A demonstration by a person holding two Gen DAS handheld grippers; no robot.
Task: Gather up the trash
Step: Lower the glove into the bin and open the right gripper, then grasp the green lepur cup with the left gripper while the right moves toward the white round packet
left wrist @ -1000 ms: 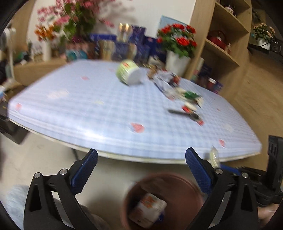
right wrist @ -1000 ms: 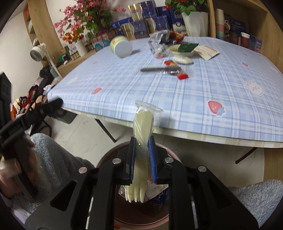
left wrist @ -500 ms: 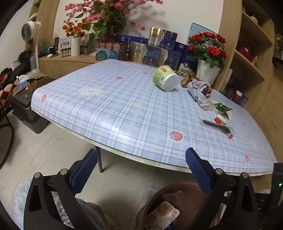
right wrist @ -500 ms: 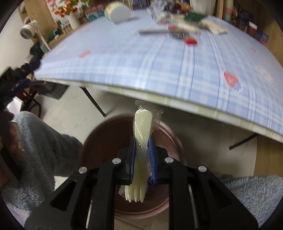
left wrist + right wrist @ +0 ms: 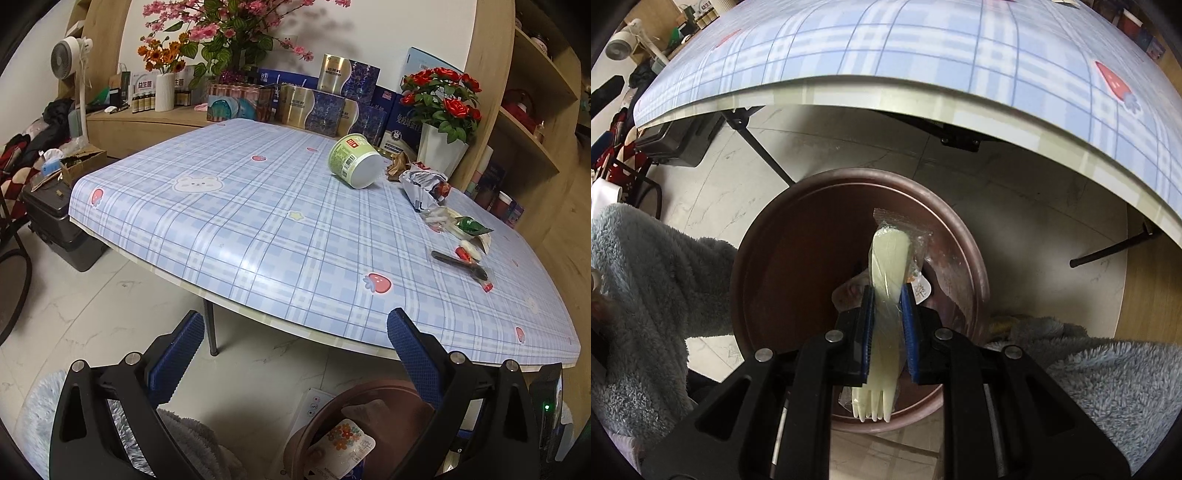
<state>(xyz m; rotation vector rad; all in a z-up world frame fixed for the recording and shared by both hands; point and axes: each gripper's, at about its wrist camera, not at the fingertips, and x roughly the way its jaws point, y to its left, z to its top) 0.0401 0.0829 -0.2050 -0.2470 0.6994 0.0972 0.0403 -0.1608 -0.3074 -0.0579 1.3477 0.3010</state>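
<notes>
Item: wrapped plastic fork (image 5: 886, 280), cream, sealed in a clear sleeve, currently being pinched at mid-handle by the right claw (image 5: 888, 295), whose blue pads are standing narrow and tight on the wrapper; tines are pointing back toward the camera, the handle end is reaching out over the mouth of the brown waste bin (image 5: 768, 258). Location: the fork is hanging directly above the bin's interior, just below the edge of the tabletop (image 5: 923, 48), with a printed packet (image 5: 921, 290) lying at the bottom beneath it. Left claw (image 5: 295, 343): jaws are standing wide and holding nothing, hovering above the bin's rim and looking across the tabletop. Remaining stock on the tabletop: a tipped green instant-noodle cup (image 5: 354, 160), a crumpled foil wrapper (image 5: 424, 182), a green sachet (image 5: 471, 226), a dark spoon in a clear sleeve (image 5: 460, 263) and small red scraps beside it. Risks, as judged: the loose film is likely clinging to the textured pads when they are parting, so the fork may be hanging on one pad instead of dropping; the long handle may be striking the far wall of the bin and tipping out onto the floor if released while tilted; a fluffy sleeve (image 5: 646, 288) is sitting close against the rim and could be nudging the bin. Later, the noodle cup, lying on its side, is looking prone to rolling off when touched.
</notes>
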